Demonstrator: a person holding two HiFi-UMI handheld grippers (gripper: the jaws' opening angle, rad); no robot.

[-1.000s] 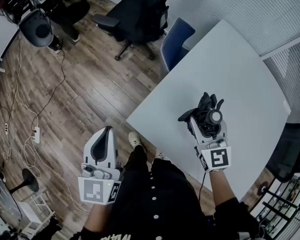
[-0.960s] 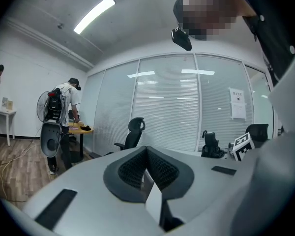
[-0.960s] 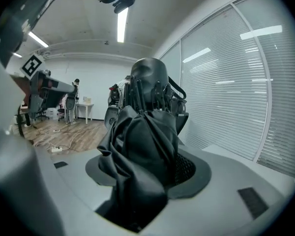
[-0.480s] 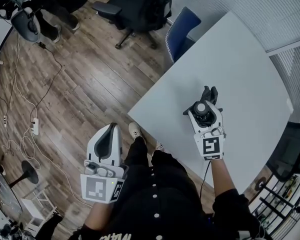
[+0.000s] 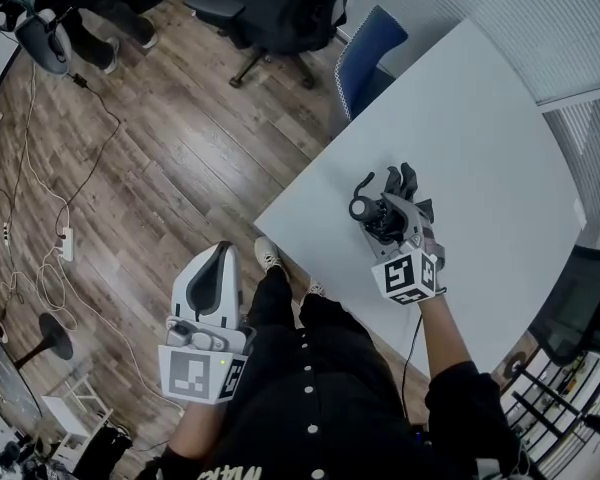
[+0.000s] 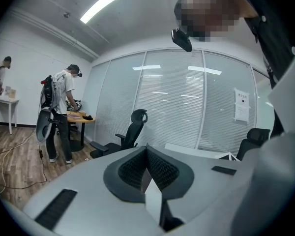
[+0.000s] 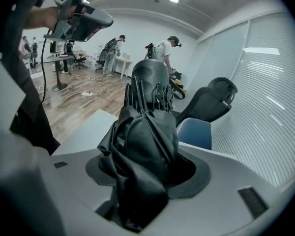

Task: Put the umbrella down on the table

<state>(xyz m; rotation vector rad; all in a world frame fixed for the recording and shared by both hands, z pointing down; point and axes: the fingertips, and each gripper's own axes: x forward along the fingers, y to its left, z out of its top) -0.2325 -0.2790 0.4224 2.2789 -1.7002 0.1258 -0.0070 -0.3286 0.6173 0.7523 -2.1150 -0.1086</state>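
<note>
Two claws fill your hands. Your right claw [image 5: 388,218] is clenched on the folded black fabric umbrella [image 7: 142,146], its ribs and rounded cap pointing away, tilted down over the white desk [image 5: 480,108] near its corner. Your left claw [image 5: 216,260], jaws together and empty, hangs over the wood-plank floor [image 5: 160,178]. Beyond the desk stand a blue chair [image 5: 368,60] and a black office chair [image 5: 280,8].
</note>
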